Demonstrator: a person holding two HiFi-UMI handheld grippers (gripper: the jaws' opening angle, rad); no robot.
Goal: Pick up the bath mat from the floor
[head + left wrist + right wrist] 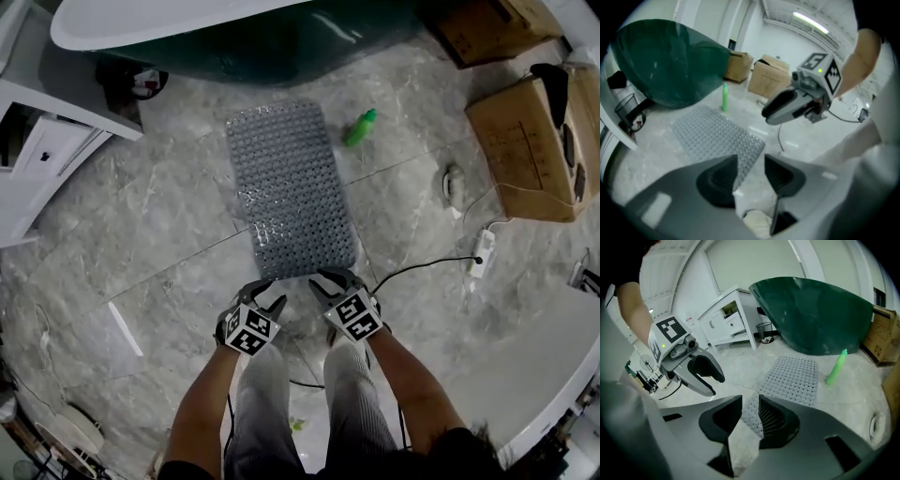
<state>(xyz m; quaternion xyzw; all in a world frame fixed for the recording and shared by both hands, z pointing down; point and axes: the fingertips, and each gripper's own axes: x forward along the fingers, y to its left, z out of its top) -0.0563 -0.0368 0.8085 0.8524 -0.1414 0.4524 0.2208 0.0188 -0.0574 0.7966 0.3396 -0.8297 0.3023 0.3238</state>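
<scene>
Mat: grey studded rubber bath mat (pixel 291 187) lies flat on the grey marble floor (pixel 159 253).
Left hand-held gripper (pixel 269 293): I hold it wide open at the mat's near edge.
Right hand-held gripper (pixel 330 279): narrower gap, the mat's corner perhaps inside, unpinched.

Bathtub (pixel 169 23): far side cut off by the head view's top edge.
Cardboard box (pixel 487 33): likewise cropped at the top.
White cabinet (pixel 42 155): cropped at the left.
Bath mat (pixel 794 378): near corner partly hidden behind the right gripper (pixel 750 399) (its jaws straddle it).
Pale floor object (pixel 455 185): too small to identify.
</scene>
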